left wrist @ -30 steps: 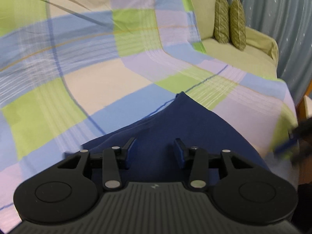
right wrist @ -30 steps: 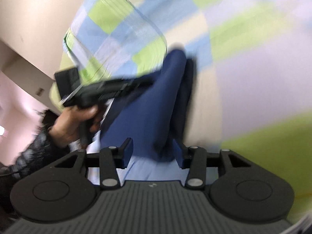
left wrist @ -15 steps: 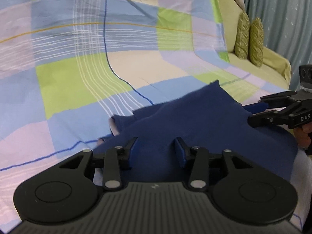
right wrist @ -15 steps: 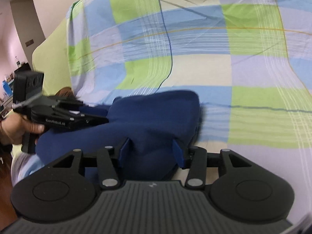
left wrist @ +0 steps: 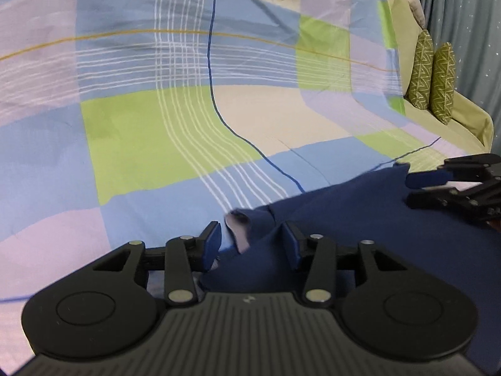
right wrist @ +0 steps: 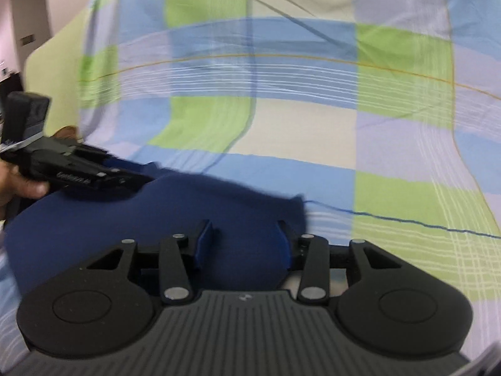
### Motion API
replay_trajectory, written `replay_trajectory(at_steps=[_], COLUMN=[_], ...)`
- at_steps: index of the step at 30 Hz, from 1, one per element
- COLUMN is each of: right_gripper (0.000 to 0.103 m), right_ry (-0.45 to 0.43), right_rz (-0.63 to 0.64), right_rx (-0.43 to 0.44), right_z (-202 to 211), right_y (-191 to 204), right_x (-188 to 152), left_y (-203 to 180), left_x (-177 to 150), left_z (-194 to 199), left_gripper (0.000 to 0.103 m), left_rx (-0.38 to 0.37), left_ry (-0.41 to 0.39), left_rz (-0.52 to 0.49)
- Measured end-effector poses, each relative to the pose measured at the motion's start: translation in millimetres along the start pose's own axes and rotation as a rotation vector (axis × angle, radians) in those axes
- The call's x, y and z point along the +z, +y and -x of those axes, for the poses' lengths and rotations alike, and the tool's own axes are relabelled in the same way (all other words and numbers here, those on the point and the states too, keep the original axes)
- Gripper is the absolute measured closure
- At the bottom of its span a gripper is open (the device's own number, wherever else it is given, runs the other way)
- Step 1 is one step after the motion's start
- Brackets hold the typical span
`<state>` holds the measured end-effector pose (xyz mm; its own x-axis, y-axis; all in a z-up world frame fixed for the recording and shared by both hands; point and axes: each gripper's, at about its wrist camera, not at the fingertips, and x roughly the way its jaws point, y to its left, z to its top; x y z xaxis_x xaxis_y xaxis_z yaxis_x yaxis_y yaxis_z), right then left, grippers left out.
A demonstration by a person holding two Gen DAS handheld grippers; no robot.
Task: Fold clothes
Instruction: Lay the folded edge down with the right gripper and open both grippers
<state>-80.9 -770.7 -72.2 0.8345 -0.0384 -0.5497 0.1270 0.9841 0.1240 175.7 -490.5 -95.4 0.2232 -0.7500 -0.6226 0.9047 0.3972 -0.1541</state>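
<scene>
Now the left gripper (left wrist: 250,246) sits low over the checked bedsheet (left wrist: 175,119), level and pointing forward, its blue-padded fingers (left wrist: 210,244) spread wide with a bunched corner of the navy garment (left wrist: 360,216) rising between them; the right pad touches cloth, the left pad stands clear, so nothing is pinched. A pale inner face of the fabric shows at that turned-up corner. Moving right in the same view, the navy cloth spreads low and wide toward the right edge, its long axis running roughly left to right across the sheet, with a raised point at its far right. Beside that point comes the right gripper (left wrist: 416,188), reaching in from the right edge, fingers aimed leftward and stacked one above the other with a small gap; whether they clamp the cloth, I cannot tell from here. Behind it, two patterned green cushions (left wrist: 433,76) lean on the sofa (left wrist: 466,119). Over to the right wrist view: the left gripper (right wrist: 137,178) reaches in from the left, held in a hand (right wrist: 25,185), its tips at the garment's (right wrist: 175,219) far-left edge. Nearer, the right gripper (right wrist: 242,244) hovers flat over the navy cloth, jaws wide, the fabric lying between and under the pads, unclamped, its right corner ending just past the right pad on the bedsheet (right wrist: 313,125).
</scene>
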Motion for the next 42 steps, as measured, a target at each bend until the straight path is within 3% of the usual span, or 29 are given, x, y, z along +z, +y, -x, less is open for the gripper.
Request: replay_trajectory(at_steps=[6,9,12,16,20,23,24,26,31,33,36,38,42], right_gripper=[0.066,0.066,0.066,0.067,0.073,0.071,0.068,0.063,0.052,0.043,0.041,0.041,0.041], right_ry=[-0.038,-0.073,-0.054,-0.012,-0.011,-0.003,-0.006,-0.013,0.003,0.014,0.078,0.121,0.106], right_rz=[-0.049,-0.04,0.018,0.009,-0.051,-0.045,-0.033,-0.001,0.146,0.201,0.251,0.212,0.222], right_rx=[-0.057,0.012,0.105,0.093,0.05,-0.004,-0.013,-0.022,-0.006,0.009,-0.02,-0.04,-0.047], right_z=[10.1,33.8,39.7,25.7,26.4,45.1,50.7,69.1,106.0,114.7,111.2,106.6,124.7], right_y=[-6.6,17.2,46.1,46.2,27.6,25.2,26.6,35.7,78.2,94.6,113.3,115.5,127.3], right_x=[11.5,14.9,10.0,-2.5,-8.0,-5.3,-4.0,-3.6,-17.8,-25.9,-39.1,-42.2,-33.0], left_y=[3.2,-11.5,-28.6,-34.9,-11.7,-11.3,-13.8,-21.4,-55.7,-69.1,-81.0,-84.8,-99.0], left_x=[2.3,-8.5,-24.0,-44.7,-38.7,-33.4,-33.4,-35.3,-53.5,-64.1,-72.2,-72.1,-70.3], left_z=[34.5,62.3,75.5,65.5,59.1,67.3,73.6,90.0,134.5,142.2,144.4,147.6,164.5], left_gripper=[0.056,0.056,0.056,0.054,0.079,0.076,0.061,0.053,0.053,0.052,0.052,0.052,0.052], left_rx=[0.023,-0.031,-0.109,-0.125,-0.106,-0.052,-0.036,-0.001,0.034,0.026,0.032,0.042,0.079], left_ry=[-0.061,-0.082,-0.092,-0.049,-0.051,-0.05,-0.052,-0.055,-0.027,-0.004,0.021,0.034,0.051], left_rz=[0.024,0.006,-0.021,-0.059,0.025,0.012,0.004,-0.016,-0.151,-0.188,-0.207,-0.197,-0.243])
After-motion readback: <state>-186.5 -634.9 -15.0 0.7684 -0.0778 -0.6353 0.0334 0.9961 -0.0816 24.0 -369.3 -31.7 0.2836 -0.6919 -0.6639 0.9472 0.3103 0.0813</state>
